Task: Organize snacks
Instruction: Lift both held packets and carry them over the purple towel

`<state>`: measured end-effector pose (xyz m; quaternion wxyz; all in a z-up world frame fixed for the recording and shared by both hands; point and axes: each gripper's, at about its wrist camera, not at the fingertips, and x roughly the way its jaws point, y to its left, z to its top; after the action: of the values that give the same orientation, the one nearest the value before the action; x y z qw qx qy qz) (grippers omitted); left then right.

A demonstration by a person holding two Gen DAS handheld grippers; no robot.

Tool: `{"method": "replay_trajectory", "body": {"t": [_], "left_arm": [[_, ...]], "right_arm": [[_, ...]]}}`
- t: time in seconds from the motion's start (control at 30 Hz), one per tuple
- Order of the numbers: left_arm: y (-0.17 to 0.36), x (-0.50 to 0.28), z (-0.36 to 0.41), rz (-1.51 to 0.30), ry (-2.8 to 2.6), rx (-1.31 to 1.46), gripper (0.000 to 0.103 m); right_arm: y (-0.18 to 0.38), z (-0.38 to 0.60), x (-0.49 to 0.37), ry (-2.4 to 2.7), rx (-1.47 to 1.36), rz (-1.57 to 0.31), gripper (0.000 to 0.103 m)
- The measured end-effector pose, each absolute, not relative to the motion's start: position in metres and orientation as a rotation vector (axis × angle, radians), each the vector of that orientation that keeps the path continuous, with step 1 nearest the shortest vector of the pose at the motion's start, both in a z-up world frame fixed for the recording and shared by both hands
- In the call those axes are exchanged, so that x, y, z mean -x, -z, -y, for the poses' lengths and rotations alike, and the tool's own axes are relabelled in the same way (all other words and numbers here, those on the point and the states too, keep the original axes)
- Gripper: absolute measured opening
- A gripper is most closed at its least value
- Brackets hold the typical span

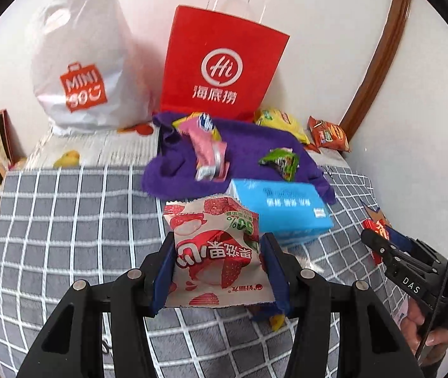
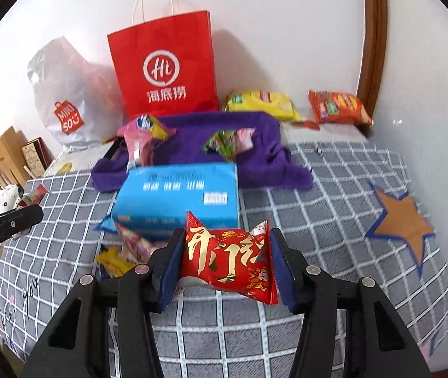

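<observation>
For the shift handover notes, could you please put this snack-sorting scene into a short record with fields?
surface: grey checked blanket
left gripper: shut on strawberry snack packet
right gripper: shut on red and gold snack packet
blue box: on the blanket, before the purple cloth
on the cloth: pink packet, green packet
at the wall: red paper bag, white plastic bag

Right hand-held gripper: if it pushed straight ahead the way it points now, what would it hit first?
Most likely the blue box, lying just beyond the red snack packet that the right hand-held gripper is shut on. Depth is hard to judge here.
</observation>
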<state>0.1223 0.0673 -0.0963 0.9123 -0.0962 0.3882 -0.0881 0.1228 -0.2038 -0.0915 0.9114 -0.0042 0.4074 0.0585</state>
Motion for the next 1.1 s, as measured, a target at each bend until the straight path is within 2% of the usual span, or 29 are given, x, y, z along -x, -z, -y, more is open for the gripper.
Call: {"method": "replay_trajectory", "body": {"t": [0.6,1.1], "left_arm": [[0.055,-0.203,-0.043,-0.767,0.162,0.085,0.050],[0.054,-0.301,-0.063,-0.800,0.091,0.097,0.050]], "right_arm": [[0.039,0.204,-0.210,-0.137,0.012,-0.757,0.052],[0.036,0.197,-0.320,-0.165,0.020,-0.746,0.052]]}}
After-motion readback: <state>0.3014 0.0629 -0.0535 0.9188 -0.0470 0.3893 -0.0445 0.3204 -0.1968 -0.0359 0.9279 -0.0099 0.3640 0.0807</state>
